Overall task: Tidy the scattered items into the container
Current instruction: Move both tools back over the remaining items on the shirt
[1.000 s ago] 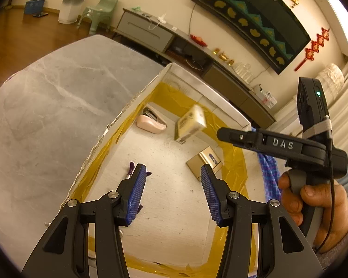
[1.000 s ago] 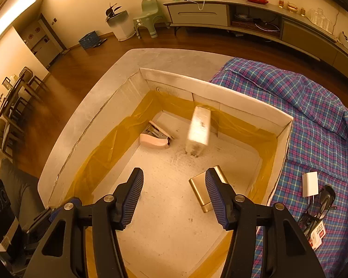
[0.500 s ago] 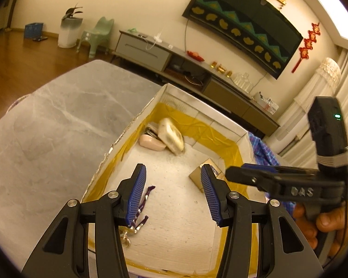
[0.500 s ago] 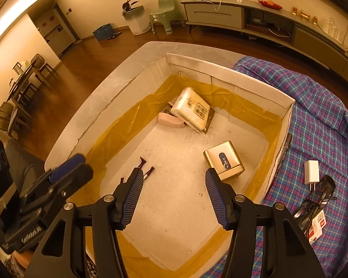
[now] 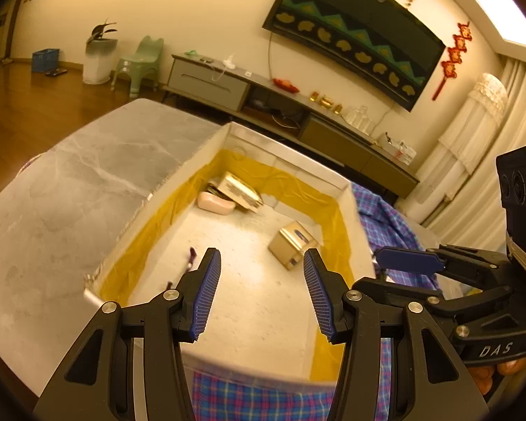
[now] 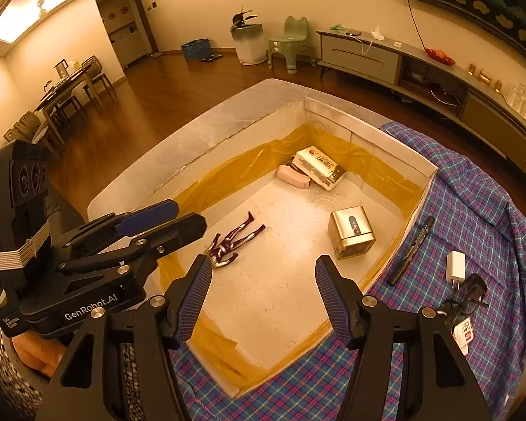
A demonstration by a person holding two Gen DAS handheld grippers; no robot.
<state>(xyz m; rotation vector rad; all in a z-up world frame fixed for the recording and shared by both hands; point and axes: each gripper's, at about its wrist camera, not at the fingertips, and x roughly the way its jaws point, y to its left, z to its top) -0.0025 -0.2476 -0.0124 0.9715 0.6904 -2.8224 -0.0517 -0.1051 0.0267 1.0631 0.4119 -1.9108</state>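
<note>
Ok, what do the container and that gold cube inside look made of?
Container: looks like white foam board, matte and crumbly at the rim, seams lined with glossy yellowish tape. Gold cube: smooth metallic sheen, rounded edges; metal or metallised plastic, can't tell which.

Shallow white foam box point(image 6: 396, 151) lined with yellow tape, centre frame, on a blue plaid cloth point(image 6: 473, 203). In its far corner: a flat white printed carton point(image 6: 319, 166) leaning over a pink oblong case point(image 6: 292, 177). Right of centre inside: a gold metallic cube point(image 6: 350, 231). Left of centre inside: a purple figurine point(image 6: 233, 242). On the cloth at right: a black marker pen point(image 6: 410, 251) beside the box wall, then a white plug charger point(image 6: 454, 265).
</note>
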